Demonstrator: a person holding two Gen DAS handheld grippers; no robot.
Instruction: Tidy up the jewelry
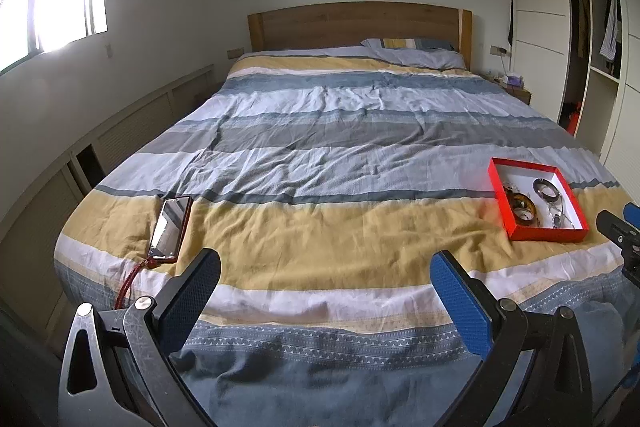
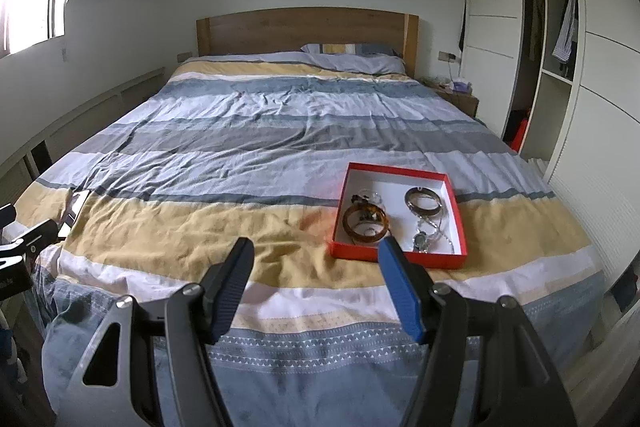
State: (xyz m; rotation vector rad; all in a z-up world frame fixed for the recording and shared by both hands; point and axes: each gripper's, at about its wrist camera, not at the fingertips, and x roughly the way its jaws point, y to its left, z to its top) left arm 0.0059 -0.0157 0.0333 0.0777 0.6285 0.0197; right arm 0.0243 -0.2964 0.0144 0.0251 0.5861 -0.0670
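Two handheld grippers, alike in build. Left gripper (image 1: 325, 269): black angular linkage arms with triangular cut-outs, scuffed grey on the near faces, round silver screws at the pivots, flat fingers faced with dimpled blue rubber pads (image 1: 458, 303). Right gripper (image 2: 316, 257): same black arms, same silver screws, one pad bright blue (image 2: 400, 291), the other shadowed navy.

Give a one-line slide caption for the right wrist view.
Open right tongs hover over the striped bed, short of a red tray holding bangles and a watch.
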